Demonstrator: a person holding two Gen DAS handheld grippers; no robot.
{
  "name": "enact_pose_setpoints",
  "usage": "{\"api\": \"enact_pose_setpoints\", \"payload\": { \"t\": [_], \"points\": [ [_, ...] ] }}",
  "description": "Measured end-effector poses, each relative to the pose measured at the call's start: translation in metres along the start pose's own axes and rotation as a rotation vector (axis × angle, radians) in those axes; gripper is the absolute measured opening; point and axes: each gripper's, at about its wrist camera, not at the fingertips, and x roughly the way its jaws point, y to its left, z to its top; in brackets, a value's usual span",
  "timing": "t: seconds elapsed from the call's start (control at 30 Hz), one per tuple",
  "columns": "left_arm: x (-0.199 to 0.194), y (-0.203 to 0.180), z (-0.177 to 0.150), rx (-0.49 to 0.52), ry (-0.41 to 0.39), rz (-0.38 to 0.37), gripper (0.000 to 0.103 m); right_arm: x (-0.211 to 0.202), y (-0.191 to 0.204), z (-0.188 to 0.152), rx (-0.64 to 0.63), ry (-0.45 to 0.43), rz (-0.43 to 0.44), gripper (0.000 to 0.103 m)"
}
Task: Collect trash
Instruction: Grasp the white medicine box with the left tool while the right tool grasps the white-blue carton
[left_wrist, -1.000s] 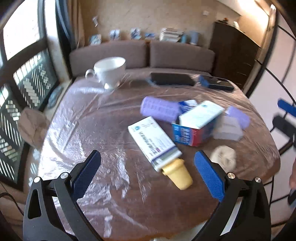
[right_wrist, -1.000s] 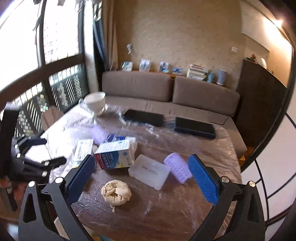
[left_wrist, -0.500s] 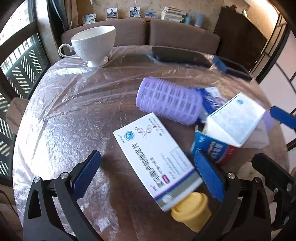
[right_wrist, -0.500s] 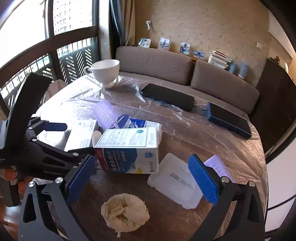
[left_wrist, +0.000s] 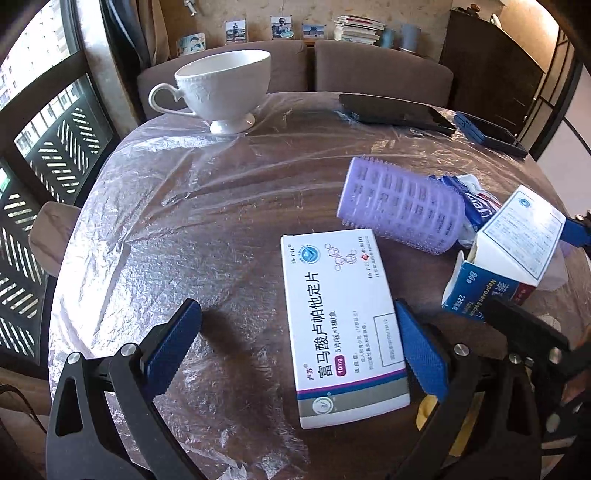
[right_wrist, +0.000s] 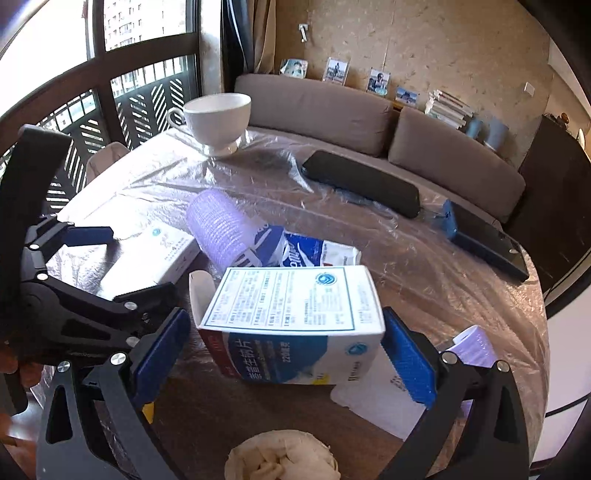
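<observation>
A: Plastic film covers the round table (left_wrist: 155, 229). Report left gripper (left_wrist: 295, 343) status.

B: Jaws spread wide, nothing held. The white medicine box (left_wrist: 340, 317) lies flat between the blue pads; its right edge sits just beside the right pad (left_wrist: 421, 354), the left pad stands well apart from it.

A: Right gripper (right_wrist: 284, 354)?

B: Jaws wide, nothing clamped. The blue-and-white carton (right_wrist: 295, 321), end flap open, sits between the pads; whether the right pad (right_wrist: 410, 362) touches it cannot be told.

A: Remaining items, right wrist view?

B: Crumpled tissue wad (right_wrist: 280, 458) at 6 o'clock of the carton. Clear plastic case (right_wrist: 376, 398) at 4 o'clock, partly under it. Purple hair roller (right_wrist: 221, 229) at 11 o'clock, lying against a crushed blue-and-white wrapper (right_wrist: 314, 254). White teacup (right_wrist: 218, 122) at 11 o'clock, far edge. Two dark phones (right_wrist: 362, 184) toward 1 o'clock.

A: Left wrist view?

B: Yellow cup (left_wrist: 424, 413), mostly hidden behind the right finger.
</observation>
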Motion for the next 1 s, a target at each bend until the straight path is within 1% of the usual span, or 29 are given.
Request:
{"api": "enact_pose_setpoints", "payload": {
  "t": [0.03, 0.1, 0.37, 0.57, 0.67, 0.73, 0.77, 0.83, 0.93, 1.0],
  "points": [
    [0.0, -0.001, 0.0, 0.007, -0.003, -0.003, 0.102, 0.001, -0.001, 0.0, 0.003, 0.005, 0.004, 0.094],
    [0.0, -0.002, 0.0, 0.012, -0.01, -0.004, 0.101, 0.003, -0.002, -0.001, 0.017, 0.013, 0.016, 0.093],
    [0.002, -0.001, 0.003, 0.008, -0.021, -0.003, 0.101, 0.005, -0.003, -0.002, 0.022, 0.015, 0.012, 0.091],
    [0.002, -0.001, 0.003, 0.009, -0.028, -0.004, 0.1, 0.007, -0.003, -0.001, 0.02, 0.018, 0.016, 0.083],
    [-0.001, -0.002, 0.003, 0.016, -0.039, -0.01, 0.092, 0.007, -0.004, -0.001, 0.025, 0.017, 0.011, 0.081],
    [-0.003, -0.003, 0.004, 0.03, -0.045, -0.018, 0.078, 0.005, -0.006, -0.001, 0.038, 0.014, 0.02, 0.081],
    [-0.004, -0.004, 0.004, 0.038, -0.047, -0.022, 0.075, 0.004, -0.007, -0.001, 0.043, 0.011, 0.023, 0.081],
    [-0.006, -0.007, 0.004, 0.05, -0.051, -0.03, 0.062, 0.0, -0.008, -0.001, 0.051, 0.002, 0.028, 0.081],
    [-0.008, -0.012, 0.004, 0.076, -0.059, -0.031, 0.054, -0.005, -0.011, 0.0, 0.054, -0.012, 0.021, 0.081],
    [-0.009, -0.016, 0.004, 0.092, -0.06, -0.028, 0.053, -0.008, -0.013, 0.001, 0.061, -0.019, 0.02, 0.081]
  ]
}}
